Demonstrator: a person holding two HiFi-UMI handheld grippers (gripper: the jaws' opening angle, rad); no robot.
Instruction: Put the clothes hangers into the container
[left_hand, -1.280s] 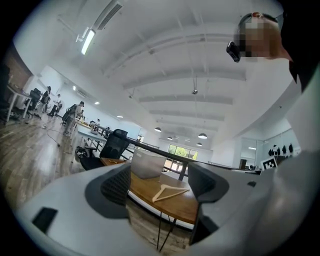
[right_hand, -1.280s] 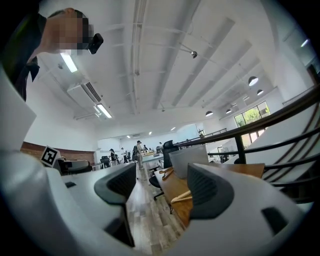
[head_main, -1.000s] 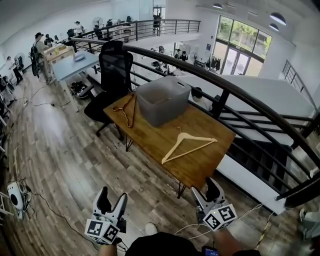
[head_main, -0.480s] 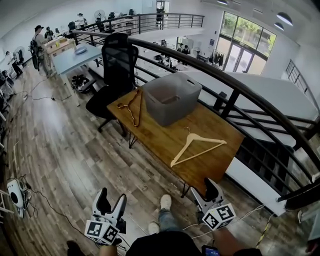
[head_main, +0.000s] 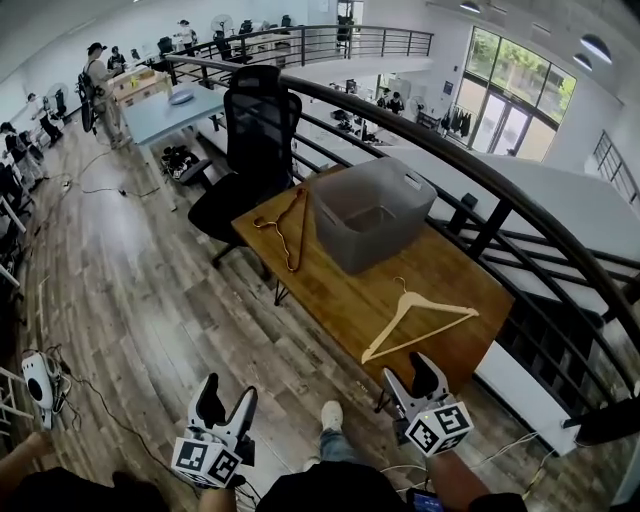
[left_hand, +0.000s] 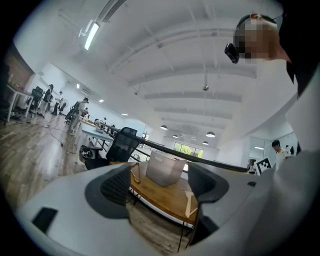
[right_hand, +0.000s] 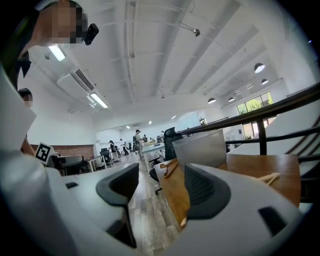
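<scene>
A pale wooden hanger (head_main: 418, 322) lies on the near right part of the wooden table (head_main: 340, 290). A darker brown hanger (head_main: 290, 228) lies at the table's left end, beside a grey plastic container (head_main: 372, 212) that stands behind the middle. My left gripper (head_main: 224, 403) hangs open over the floor, short of the table, with nothing in it. Off the table's near corner my right gripper (head_main: 412, 380) holds nothing, and its jaws are closing. In the left gripper view, the container (left_hand: 164, 170) shows between the jaws; the right gripper view has the container (right_hand: 201, 146) and pale hanger (right_hand: 266, 178).
A black office chair (head_main: 252, 150) stands behind the table's left end. A dark railing (head_main: 480, 180) runs along the far side over a drop. A white device and cables (head_main: 36, 385) lie on the wooden floor at left. My shoe (head_main: 331, 415) is near the table. People stand at far desks.
The view has moved closer to the table and to the left, so the table and hangers sit further right and lower. Both grippers stay low in front of me.
</scene>
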